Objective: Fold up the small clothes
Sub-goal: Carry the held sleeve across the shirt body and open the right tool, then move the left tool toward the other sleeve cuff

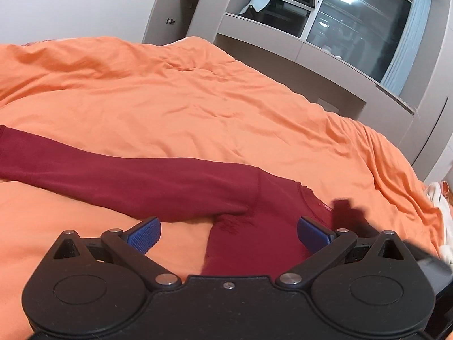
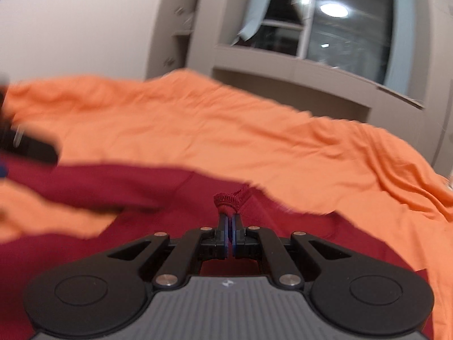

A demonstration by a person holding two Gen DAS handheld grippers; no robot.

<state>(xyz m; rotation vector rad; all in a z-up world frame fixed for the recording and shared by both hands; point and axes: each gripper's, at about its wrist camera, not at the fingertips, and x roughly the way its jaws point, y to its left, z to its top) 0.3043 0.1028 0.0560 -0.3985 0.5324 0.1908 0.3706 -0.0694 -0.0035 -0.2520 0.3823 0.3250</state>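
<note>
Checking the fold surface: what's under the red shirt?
The shirt lies on an orange duvet, sleeve stretched out flat. Anything below the duvet is covered. The right hand-held gripper pinches the collar.

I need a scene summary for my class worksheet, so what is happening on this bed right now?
A person with two handheld grippers is handling a dark red long-sleeved cotton top spread on a wrinkled orange bedsheet. The right gripper has its jaws shut on the top's ribbed neckline, pinching up a small bunch of fabric. The left gripper hovers with its jaws wide open over the body of the top, near the armpit. One sleeve lies stretched out flat; no fold shows yet.
</note>
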